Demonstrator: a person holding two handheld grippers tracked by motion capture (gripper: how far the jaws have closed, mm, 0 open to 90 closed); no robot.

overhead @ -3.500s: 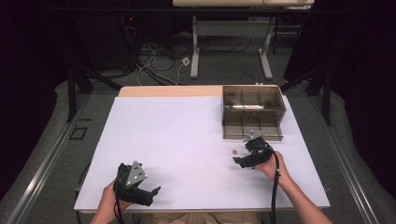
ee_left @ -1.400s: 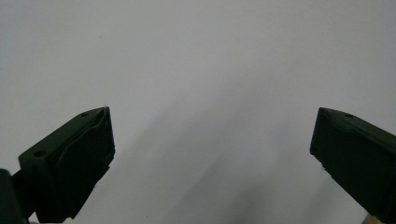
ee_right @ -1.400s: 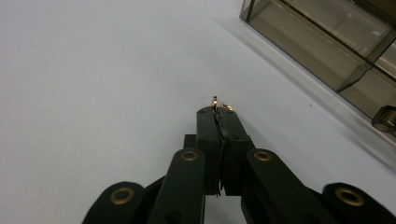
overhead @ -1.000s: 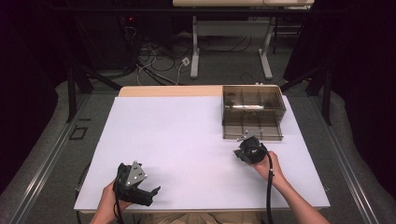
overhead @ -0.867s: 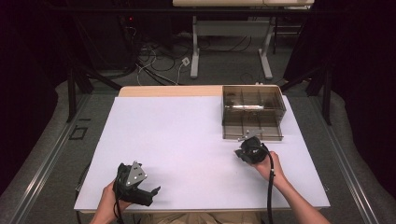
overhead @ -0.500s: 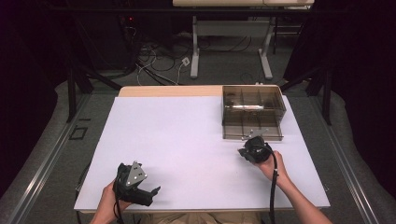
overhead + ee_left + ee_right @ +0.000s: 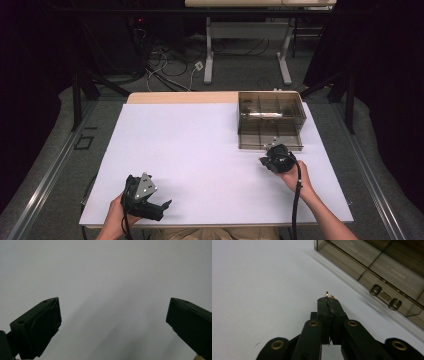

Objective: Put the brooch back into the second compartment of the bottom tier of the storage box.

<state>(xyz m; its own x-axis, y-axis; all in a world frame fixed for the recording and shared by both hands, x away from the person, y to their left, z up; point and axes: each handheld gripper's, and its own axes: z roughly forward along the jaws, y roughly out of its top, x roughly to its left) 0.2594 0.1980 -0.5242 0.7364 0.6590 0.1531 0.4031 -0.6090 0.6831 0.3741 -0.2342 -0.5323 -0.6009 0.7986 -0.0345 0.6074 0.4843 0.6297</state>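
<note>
The smoky box (image 7: pixel 270 120) sits at the table's (image 7: pixel 190 150) two o'clock corner, split into compartments; a pale streak shows in a middle one, what it is I can't tell. A clear latch (image 7: pixel 384 297) juts from its front. At its six o'clock, the right gripper (image 7: pixel 329 300) is clamped on a small gold piece (image 7: pixel 327 294). At seven o'clock, the left gripper (image 7: pixel 113 322) gapes wide, holding nothing.

A lab or recording studio is showing here: a white tabletop (image 7: pixel 200 150) is sitting inside dark curtains (image 7: pixel 30 75), loose cables (image 7: pixel 170 60) are trailing over the grey carpet (image 7: pixel 240 75), and the legs of an adjustable desk (image 7: pixel 245 50) are standing behind.
</note>
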